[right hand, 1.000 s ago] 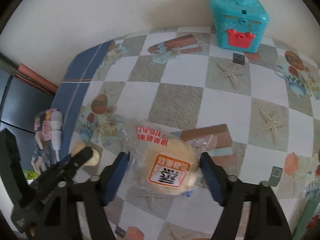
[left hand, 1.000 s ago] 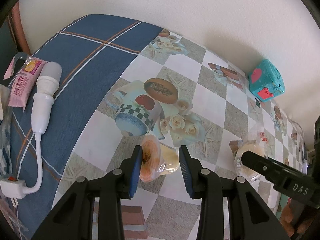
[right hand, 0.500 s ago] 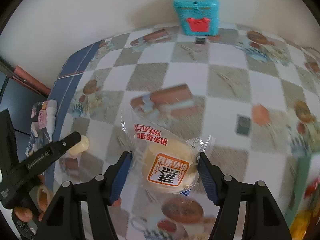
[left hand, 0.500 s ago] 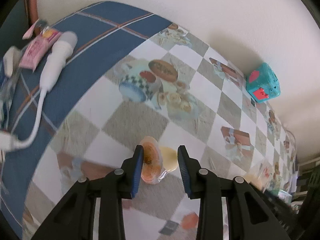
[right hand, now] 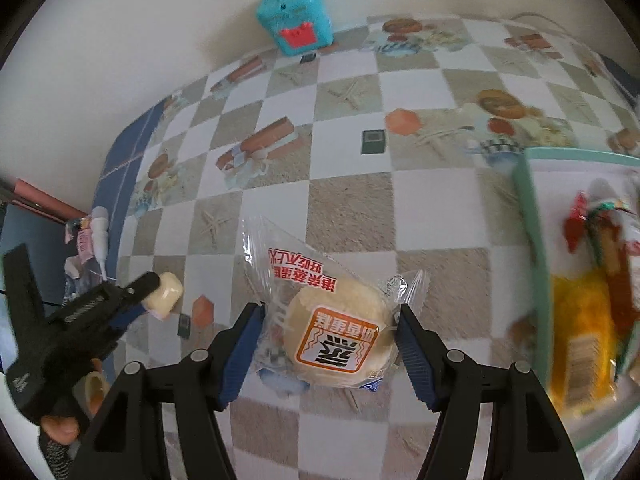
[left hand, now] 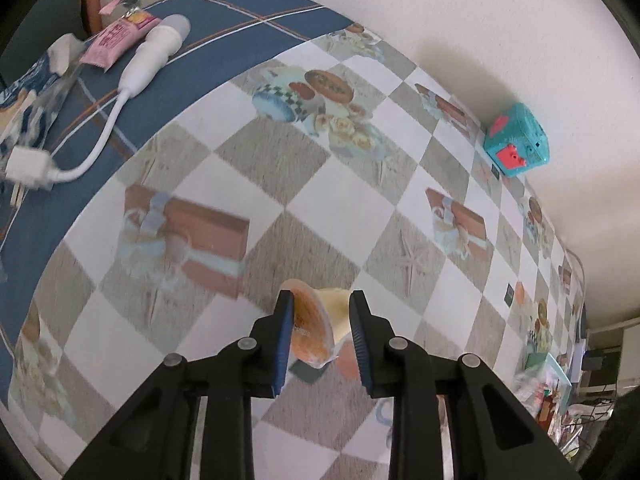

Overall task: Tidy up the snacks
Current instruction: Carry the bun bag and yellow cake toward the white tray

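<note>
In the left wrist view, a small jelly cup point(left hand: 316, 326) is seen clamped between the pads of the left tool point(left hand: 320, 334), lifted over the checkered bench point(left hand: 360, 168). A pink sachet point(left hand: 116, 38) is left at the far left, beside a white plug-in lamp point(left hand: 154, 54).

In the right wrist view, a wrapped bun point(right hand: 338, 330) is gripped across its width by the right tool point(right hand: 330, 346). A green tray point(right hand: 534, 232) at the right is already loaded with packets. Both held snacks are judged yet to be placed there.
</note>
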`<state>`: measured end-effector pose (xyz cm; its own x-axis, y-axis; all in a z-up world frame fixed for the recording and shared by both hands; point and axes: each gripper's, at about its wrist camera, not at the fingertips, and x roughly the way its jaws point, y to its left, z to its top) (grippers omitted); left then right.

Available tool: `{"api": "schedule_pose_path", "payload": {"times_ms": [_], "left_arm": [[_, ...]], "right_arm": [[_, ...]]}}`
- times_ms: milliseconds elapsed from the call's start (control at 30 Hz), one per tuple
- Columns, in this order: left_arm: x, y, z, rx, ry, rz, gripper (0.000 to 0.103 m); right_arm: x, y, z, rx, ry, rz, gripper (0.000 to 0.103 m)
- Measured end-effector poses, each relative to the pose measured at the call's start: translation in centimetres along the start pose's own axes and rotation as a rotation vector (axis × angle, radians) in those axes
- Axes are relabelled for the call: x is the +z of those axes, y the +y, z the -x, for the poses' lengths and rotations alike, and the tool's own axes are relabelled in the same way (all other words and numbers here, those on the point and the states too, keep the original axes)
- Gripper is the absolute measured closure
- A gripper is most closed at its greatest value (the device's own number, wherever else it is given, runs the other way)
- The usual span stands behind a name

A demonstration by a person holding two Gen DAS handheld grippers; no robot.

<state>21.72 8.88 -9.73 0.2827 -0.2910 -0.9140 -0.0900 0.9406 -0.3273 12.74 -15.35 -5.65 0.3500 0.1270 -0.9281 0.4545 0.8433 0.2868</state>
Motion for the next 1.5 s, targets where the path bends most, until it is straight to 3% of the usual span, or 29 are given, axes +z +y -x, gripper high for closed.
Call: {"api": "schedule_pose_path", "payload": {"times_ms": [267,600,700,800,967,1133,1200,1500], "left_arm": [[-1.9,0.3,0.9,-0.020,0.006,0.017,0.082],[-3.2,-0.1,1.0,-0.002,-0.022,0.001,0.081],[-3.1,-0.3,0.5,0.047,-0.017,-0.003,0.057],[-3.0,0.1,-0.2,0.029,-0.010,0.008,0.051],[-3.1,0.1,-0.9,0.004,-0.011,0.002,0.051],[-3.5,-0.6,-1.2,0.029,-0.012,-0.017,0.053],[-3.8,-0.9,-1.2,0.032,-0.005,-0.026,0.061],[-5.1,-2.2,-1.2,0.049,0.010,-0.040,0.062]], "right_arm": [[-2.4,-2.4,3.9,0.038,-0.044,-0.076,0.034],[-3.8,-5.2,5.1,0.077,-0.032,-0.152,0.034],[-3.7,-5.3,5.7,0.098,-0.045,-0.146,0.034],[-3.5,-5.3,6.3,0.120,-0.055,-0.138,0.034],[-3.2,-5.3,6.8,0.151,-0.059,-0.138,0.034],[-3.0,-5.9,7.0,0.172,-0.059,-0.153,0.033],[-2.9,-6.2,7.1,0.178,-0.059,-0.160,0.033],[-2.7,-7.1,7.6,0.201,-0.059,-0.191,0.033]]}}
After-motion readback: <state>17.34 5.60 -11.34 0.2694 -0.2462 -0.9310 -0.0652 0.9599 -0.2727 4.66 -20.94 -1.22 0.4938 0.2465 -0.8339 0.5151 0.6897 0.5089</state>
